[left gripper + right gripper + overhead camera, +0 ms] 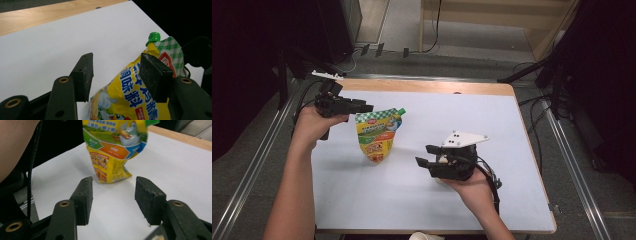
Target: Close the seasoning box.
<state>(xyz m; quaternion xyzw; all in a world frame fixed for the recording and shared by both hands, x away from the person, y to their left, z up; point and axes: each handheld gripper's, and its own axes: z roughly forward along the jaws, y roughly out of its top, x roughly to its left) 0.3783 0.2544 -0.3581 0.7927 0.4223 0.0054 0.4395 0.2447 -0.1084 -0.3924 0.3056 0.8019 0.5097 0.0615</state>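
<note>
Broadly, a white-topped table [432,200] with a wooden far edge is seen from above, and a yellow seasoning pouch [377,134] is stood upright on its left half. From the bottom, two bare forearms are brought in, each hand wrapped around a black gripper. The pouch is topped by a green-checked band and a green screw cap [153,38] at its upper corner; blue characters are printed down its yellow face. The left gripper [362,107] is held at the pouch's top edge, its jaws spread wide; in the left gripper view the pouch [130,100] is seen partly between the pads, one pad lying against or just in front of it, and no grip is shown. The right gripper [426,155] is held low over the table, near the pouch's right, jaws parted and nothing between them, pointed at the pouch's base [110,173].
</note>
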